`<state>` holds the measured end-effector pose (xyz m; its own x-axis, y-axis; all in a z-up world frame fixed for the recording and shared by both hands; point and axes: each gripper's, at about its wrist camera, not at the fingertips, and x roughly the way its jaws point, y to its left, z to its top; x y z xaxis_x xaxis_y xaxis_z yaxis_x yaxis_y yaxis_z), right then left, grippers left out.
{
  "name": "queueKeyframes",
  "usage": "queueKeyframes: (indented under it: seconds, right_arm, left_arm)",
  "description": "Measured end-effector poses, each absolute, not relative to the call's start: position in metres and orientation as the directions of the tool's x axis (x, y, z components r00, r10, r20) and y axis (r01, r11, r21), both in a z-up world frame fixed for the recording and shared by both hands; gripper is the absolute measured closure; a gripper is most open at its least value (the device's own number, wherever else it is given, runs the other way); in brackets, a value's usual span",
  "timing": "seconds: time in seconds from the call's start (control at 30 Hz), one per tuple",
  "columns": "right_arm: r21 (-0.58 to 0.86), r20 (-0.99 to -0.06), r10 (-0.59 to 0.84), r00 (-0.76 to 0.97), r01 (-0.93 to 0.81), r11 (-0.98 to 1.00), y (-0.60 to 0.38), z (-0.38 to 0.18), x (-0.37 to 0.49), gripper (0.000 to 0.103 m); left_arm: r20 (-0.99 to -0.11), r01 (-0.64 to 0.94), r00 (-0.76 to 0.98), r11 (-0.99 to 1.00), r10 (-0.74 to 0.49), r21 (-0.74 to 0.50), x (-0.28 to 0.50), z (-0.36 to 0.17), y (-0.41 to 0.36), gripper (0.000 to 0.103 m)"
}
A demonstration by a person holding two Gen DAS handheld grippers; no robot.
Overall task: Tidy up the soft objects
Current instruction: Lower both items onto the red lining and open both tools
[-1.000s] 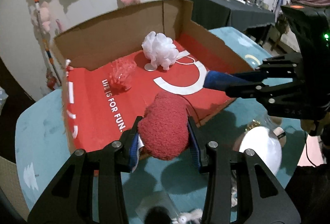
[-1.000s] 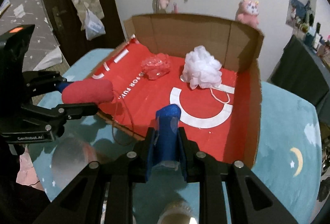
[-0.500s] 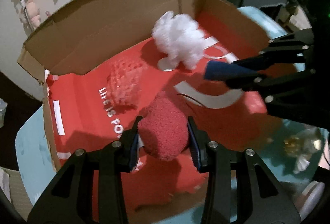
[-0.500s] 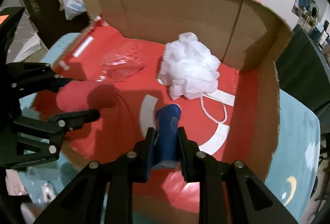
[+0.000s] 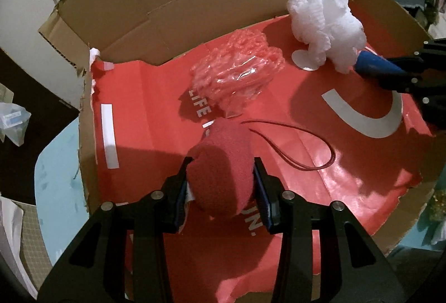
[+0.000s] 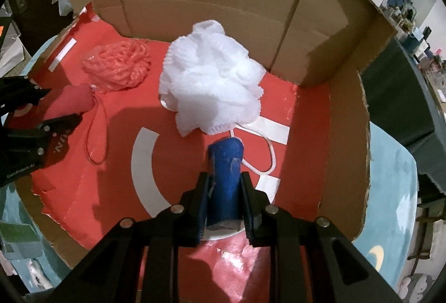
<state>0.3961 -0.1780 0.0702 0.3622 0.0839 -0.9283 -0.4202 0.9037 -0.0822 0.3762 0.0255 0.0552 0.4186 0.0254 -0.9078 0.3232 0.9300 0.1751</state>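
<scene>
While pinched across its sides, red fleece roll (image 5: 223, 180) low over the near left part of the cardboard box (image 5: 172, 10), above the red printed floor and between the fingers of the left gripper (image 5: 221, 163). Fingers just eased a little wider, gap narrow, pads against the fleece on either side. Hard to tell whether the roll's far end touches the floor. Trailing from it to the right, a thin red cord loop (image 5: 333, 157), flat on the floor.

Further right, blue roll (image 6: 225, 160) clamped lengthwise between the fingers of the right gripper (image 6: 224, 177). Fingers drawn nearly together, tight on both flanks of the roll. Far tip right at the edge of the white mesh puff (image 6: 209, 79), above the puff's white cord (image 6: 267, 158).

Puff itself set toward the box's back wall, partly over a white printed arc. Left of it, a pink mesh puff in clear wrap (image 5: 239, 71), just beyond the red roll. Brown cardboard walls upright at the back and right. Around the box, teal tabletop (image 6: 390, 191).
</scene>
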Motion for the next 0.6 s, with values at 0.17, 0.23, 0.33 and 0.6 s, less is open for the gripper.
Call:
queueKeyframes:
  seconds: [0.17, 0.23, 0.33, 0.6]
  right_arm:
    - [-0.095, -0.934, 0.063, 0.351, -0.416, 0.904, -0.182, 0.064, 0.396, 0.079]
    - [-0.095, -0.935, 0.062, 0.35, -0.414, 0.905, -0.185, 0.063, 0.397, 0.079]
    - [-0.095, -0.935, 0.059, 0.35, -0.406, 0.909, -0.189, 0.063, 0.399, 0.079]
    - [-0.089, -0.933, 0.067, 0.353, -0.409, 0.908, -0.194, 0.072, 0.397, 0.063]
  left_arm:
    - [-0.905, 0.333, 0.426, 0.926, 0.023, 0.18, 0.374, 0.054, 0.026, 0.062]
    - [-0.905, 0.334, 0.424, 0.926, 0.017, 0.174, 0.373, 0.053, 0.027, 0.062]
    - [-0.905, 0.342, 0.426, 0.924, 0.011, 0.172, 0.373, 0.05, 0.026, 0.06]
    - [-0.893, 0.348, 0.45, 0.922, -0.007, 0.168, 0.371, 0.056, 0.025, 0.047]
